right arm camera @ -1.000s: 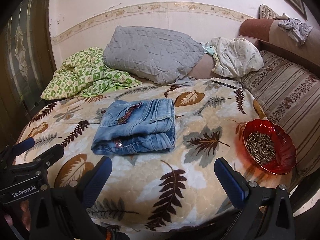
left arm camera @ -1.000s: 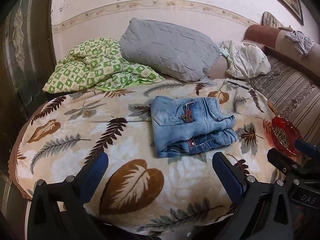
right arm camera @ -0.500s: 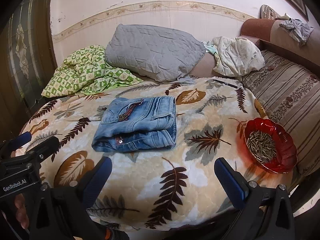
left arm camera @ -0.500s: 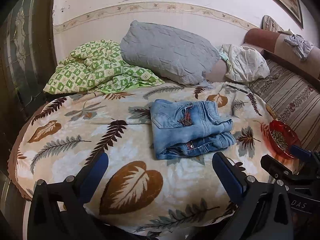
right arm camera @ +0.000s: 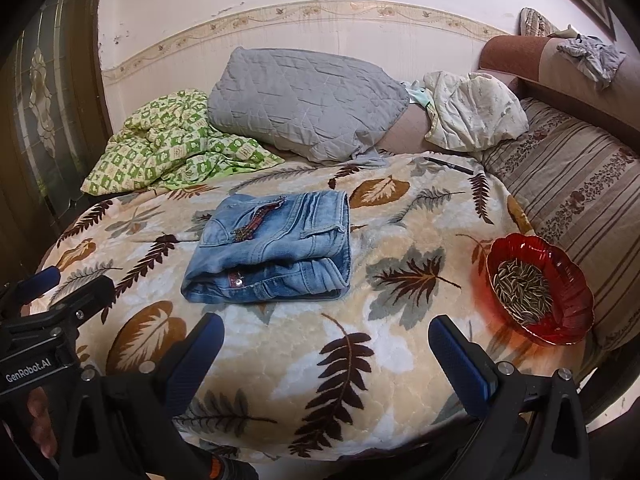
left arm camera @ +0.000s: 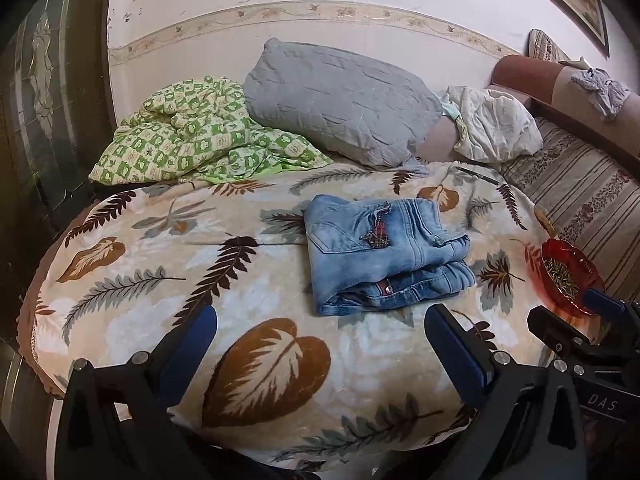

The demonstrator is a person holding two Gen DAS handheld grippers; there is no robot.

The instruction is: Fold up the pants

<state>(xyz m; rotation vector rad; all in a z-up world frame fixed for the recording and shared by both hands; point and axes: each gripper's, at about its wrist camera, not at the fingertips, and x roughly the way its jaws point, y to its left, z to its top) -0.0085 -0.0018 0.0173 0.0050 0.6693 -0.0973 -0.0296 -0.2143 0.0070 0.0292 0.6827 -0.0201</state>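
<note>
1. Left gripper (left arm camera: pixel 320 344) nearest, jaws spread wide, nothing between them, hovering over the near edge of the leaf-print blanket (left arm camera: pixel 260 360)
2. Right gripper (right arm camera: pixel 326 344) same: jaws wide apart, empty, above the blanket's near edge
3. Red bowl (right arm camera: pixel 540 288) of seeds on the blanket, near right, well apart from the pants
4. Pants (right arm camera: pixel 272 248): blue jeans folded into a compact rectangle, lying flat mid-blanket, beyond both grippers, touched by neither
5. Pen (right arm camera: pixel 450 165) at the blanket's far right edge
6. Far side: green checked quilt (left arm camera: pixel 192 136) left, grey pillow (left arm camera: pixel 336 100) centre against the wall, white bundle (left arm camera: pixel 496 124) right
</note>
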